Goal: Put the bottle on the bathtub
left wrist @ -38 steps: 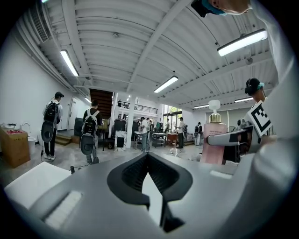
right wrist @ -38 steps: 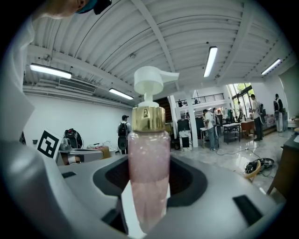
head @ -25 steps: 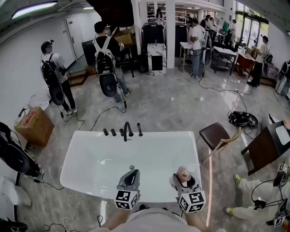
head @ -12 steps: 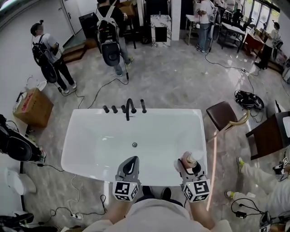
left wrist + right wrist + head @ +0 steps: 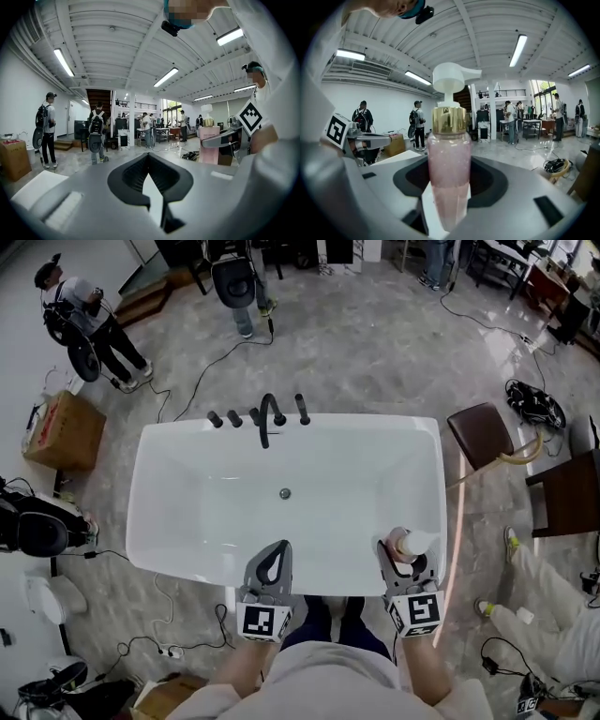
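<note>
The left hand-held gripper (image 5: pixel 277 551) held forward, jaws together; right hand-held gripper (image 5: pixel 405 551) clamped on the bottle (image 5: pixel 447 154).

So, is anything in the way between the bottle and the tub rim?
Nothing visible. The right gripper holds the bottle at the near right corner of the bathtub, and the rim there is bare.
</note>
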Demonstrator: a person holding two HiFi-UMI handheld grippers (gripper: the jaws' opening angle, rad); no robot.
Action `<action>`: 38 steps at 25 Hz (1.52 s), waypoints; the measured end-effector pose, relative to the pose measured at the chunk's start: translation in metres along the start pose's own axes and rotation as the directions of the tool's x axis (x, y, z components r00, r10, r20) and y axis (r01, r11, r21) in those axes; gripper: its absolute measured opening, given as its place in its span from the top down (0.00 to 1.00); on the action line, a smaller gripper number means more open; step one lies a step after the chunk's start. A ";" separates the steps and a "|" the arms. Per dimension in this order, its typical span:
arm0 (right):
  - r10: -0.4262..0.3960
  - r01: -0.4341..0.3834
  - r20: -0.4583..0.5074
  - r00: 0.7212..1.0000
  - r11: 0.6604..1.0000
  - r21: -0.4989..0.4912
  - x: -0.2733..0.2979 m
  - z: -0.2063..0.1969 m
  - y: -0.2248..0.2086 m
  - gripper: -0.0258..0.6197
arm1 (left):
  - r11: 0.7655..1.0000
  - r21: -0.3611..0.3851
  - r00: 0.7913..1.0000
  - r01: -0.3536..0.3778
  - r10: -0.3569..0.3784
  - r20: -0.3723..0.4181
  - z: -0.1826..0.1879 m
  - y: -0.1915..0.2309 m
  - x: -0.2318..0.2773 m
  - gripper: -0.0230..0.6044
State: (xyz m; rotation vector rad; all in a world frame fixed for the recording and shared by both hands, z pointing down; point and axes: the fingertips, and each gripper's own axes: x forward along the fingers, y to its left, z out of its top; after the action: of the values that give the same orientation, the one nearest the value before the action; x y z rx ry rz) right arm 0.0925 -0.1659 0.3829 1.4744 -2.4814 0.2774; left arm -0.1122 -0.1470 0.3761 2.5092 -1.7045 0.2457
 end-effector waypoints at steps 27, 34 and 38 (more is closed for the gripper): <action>-0.053 0.061 -0.119 0.991 0.996 0.063 0.084 -0.152 -0.032 0.62 | 1.000 -0.016 0.996 0.023 -0.025 -0.085 -0.143 0.001 0.077 0.95; -0.069 0.078 -0.123 0.990 0.994 0.077 0.100 -0.179 -0.043 0.62 | 1.000 -0.029 0.991 0.011 -0.014 -0.130 -0.177 0.000 0.092 0.95; -0.070 0.081 -0.131 0.989 0.993 0.084 0.109 -0.195 -0.046 0.62 | 1.000 -0.026 0.992 0.002 -0.005 -0.125 -0.190 0.003 0.097 0.95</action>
State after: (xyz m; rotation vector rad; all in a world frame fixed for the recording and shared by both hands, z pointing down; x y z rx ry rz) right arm 0.1040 -0.2237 0.6030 1.5302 -2.3340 0.4586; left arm -0.0947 -0.2042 0.5805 2.4230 -1.6444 0.3705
